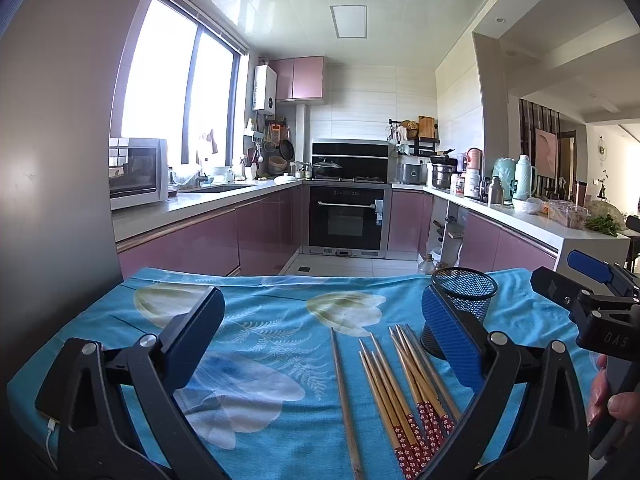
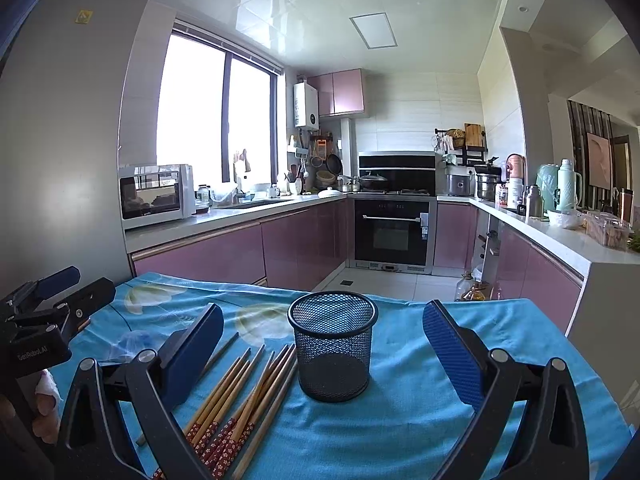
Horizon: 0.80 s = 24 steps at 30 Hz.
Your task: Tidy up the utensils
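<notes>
Several bamboo chopsticks (image 1: pixel 404 384) with red flowered ends lie in a loose bunch on the blue flowered cloth (image 1: pixel 260 340); one plain chopstick (image 1: pixel 344 396) lies apart to their left. A black mesh cup (image 2: pixel 333 344) stands upright and looks empty, just right of the chopsticks (image 2: pixel 244 396). My left gripper (image 1: pixel 324 328) hovers open above the chopsticks, nothing between its fingers. My right gripper (image 2: pixel 324 344) is open too, its fingers framing the cup without touching it. In the left wrist view the cup (image 1: pixel 466 300) shows behind the right finger.
The table's far edge (image 1: pixel 280 276) drops to a tiled floor. Behind are pink cabinets, an oven (image 1: pixel 346 220), a microwave (image 1: pixel 136 172) on the left counter and bottles on the right counter. A grey fridge wall (image 2: pixel 60 160) rises at left. A hand (image 1: pixel 612 400) holds the right gripper.
</notes>
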Tool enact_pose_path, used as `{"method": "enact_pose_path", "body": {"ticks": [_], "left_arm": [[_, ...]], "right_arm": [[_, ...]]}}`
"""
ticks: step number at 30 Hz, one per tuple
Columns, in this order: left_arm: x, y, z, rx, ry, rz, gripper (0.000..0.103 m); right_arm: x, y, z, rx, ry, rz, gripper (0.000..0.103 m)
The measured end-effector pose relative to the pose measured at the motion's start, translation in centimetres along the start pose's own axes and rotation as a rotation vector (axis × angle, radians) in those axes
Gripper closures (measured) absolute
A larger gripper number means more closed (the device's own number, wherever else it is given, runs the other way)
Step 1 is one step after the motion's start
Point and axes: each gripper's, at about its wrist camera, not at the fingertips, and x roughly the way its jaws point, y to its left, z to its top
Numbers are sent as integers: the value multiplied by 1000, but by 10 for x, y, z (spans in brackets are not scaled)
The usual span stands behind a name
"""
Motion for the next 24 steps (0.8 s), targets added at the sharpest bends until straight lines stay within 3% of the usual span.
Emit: {"method": "enact_pose_path", "body": {"ticks": [24], "left_arm": [[2, -1, -2, 0, 2, -5, 6]], "right_arm": [[-2, -2, 1, 8, -11, -6, 6]]}}
